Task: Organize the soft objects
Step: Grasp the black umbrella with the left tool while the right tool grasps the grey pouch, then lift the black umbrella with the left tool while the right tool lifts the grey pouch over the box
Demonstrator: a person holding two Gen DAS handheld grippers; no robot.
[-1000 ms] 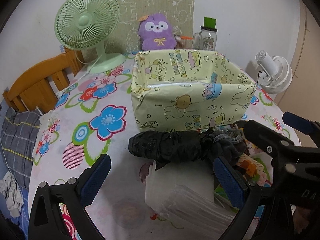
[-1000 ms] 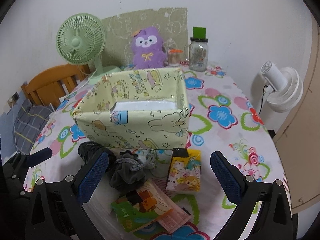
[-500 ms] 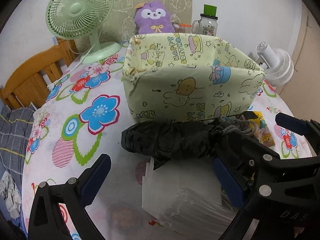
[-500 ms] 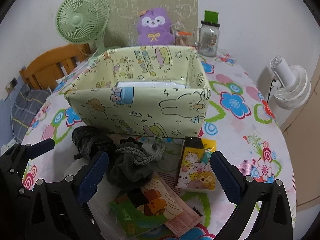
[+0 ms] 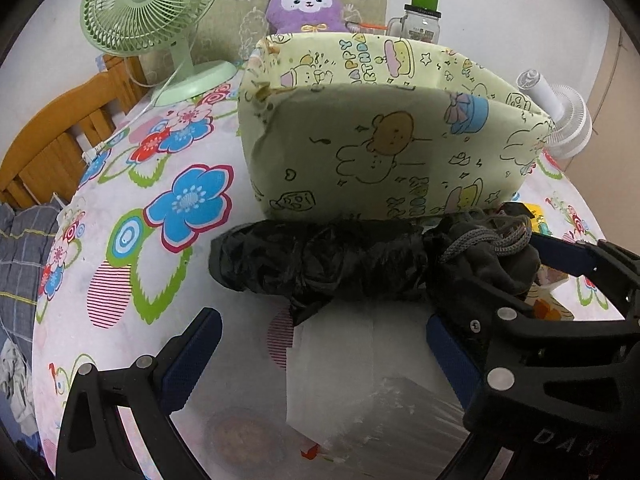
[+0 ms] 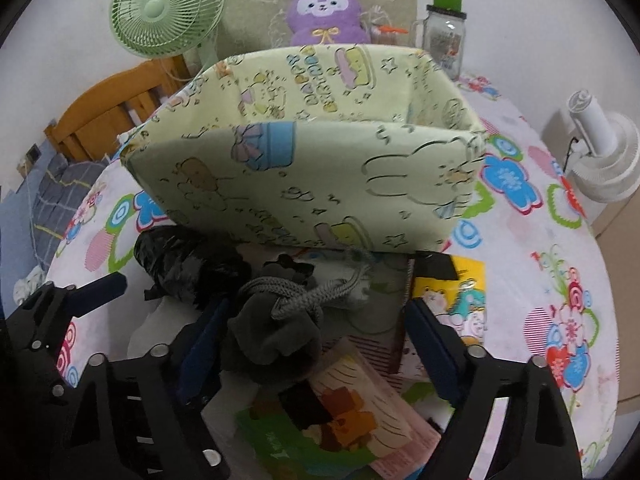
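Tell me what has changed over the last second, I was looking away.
Both grippers came down toward the pile in front of the yellow box. The right gripper, wide open before, is closing around the grey drawstring pouch, which sits between its fingers. The left gripper stayed open, nearer the black bag. Box, pouch, bag and booklets have not moved.

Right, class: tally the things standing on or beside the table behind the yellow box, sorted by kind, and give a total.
Fans: 2, the green desk fan and the white fan
Plush toys: 1, the purple plush
Glass jars: 1, the jar with a green lid
Total: 4
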